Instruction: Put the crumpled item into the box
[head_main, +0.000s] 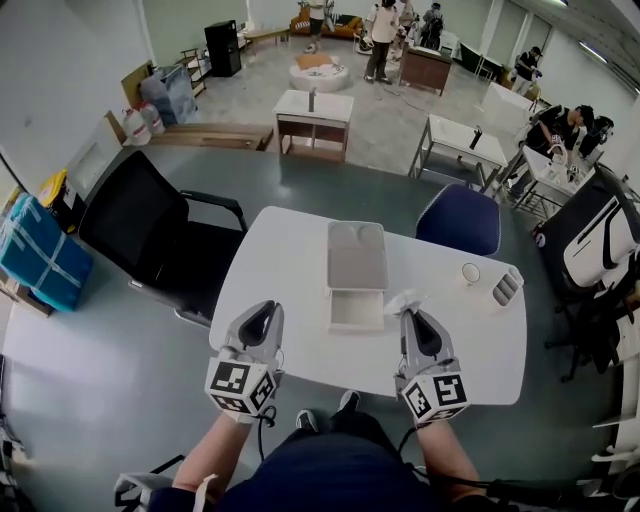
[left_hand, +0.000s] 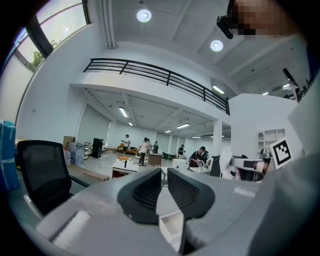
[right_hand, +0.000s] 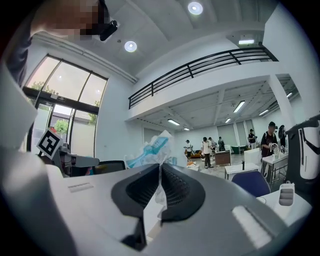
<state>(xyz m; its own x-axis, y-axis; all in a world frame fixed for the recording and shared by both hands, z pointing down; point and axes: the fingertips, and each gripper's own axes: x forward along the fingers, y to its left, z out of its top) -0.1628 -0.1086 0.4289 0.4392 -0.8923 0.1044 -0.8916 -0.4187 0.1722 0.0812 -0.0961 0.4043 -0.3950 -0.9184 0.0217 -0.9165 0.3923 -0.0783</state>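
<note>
The crumpled item was a scrunched white wrapper with teal print. It sat pinched between the pads of the right gripper, whose jaws were clenched on its lower fold while most of it stuck up above the fingertips. In the head view it was at the centre right of the frame, just beside the right edge of the open white box.

It looked very light, thin and soft, so it would probably give under any squeeze and spring back a little. It didn't look fragile. A pinch on the bunched fold seemed the safest hold, since a loose flap could slide out or cling to a pad on release.

The left gripper was low and left of the box. Its jaws stood a narrow gap apart with nothing between them, and the box corner showed just below them in the left gripper view.

On the white table, the box lid lay open behind the tray, so nothing blocked the tray's opening. A small round object and a ribbed white piece lay well off to the right. A black office chair stood at the left and a blue chair above the table, both out of the way.
</note>
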